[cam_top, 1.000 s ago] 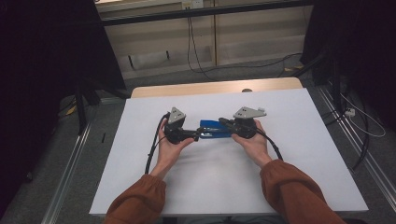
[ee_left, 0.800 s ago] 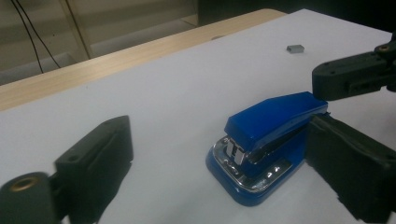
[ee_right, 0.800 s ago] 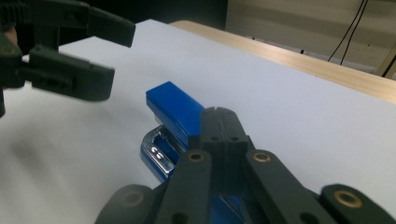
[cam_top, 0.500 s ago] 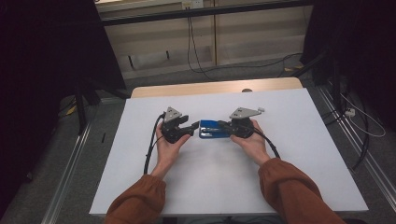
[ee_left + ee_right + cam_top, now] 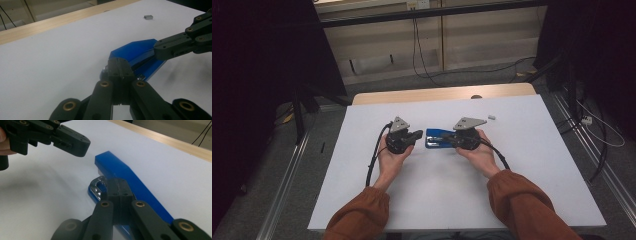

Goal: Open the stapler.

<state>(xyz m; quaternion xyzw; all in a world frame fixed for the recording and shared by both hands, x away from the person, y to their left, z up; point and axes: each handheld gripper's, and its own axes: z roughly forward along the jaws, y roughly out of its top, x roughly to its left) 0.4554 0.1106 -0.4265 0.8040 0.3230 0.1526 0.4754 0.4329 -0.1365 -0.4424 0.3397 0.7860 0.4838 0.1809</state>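
Observation:
A blue stapler (image 5: 436, 138) lies flat on the white table (image 5: 437, 195), between my two grippers. My left gripper (image 5: 419, 134) is shut with nothing in it, its tips just short of the stapler's left end (image 5: 140, 53). My right gripper (image 5: 448, 140) is shut too, and its closed jaws sit over the stapler's top (image 5: 125, 173), beside the chrome front piece (image 5: 96, 185). In the left gripper view my own jaws (image 5: 119, 67) are pressed together, with the right gripper (image 5: 172, 46) reaching in from the right. The right gripper view has its jaws (image 5: 118, 186) pressed together and the left gripper (image 5: 72, 142) at upper left.
A small grey block (image 5: 491, 117) lies on the table behind the right hand. A wooden strip (image 5: 442, 94) runs along the table's far edge. A black cable (image 5: 373, 162) trails from the left gripper along the table. Cables lie on the floor beyond.
Both hands have shifted slightly toward the person. The stapler has stayed about where it was, and both grippers stay shut.

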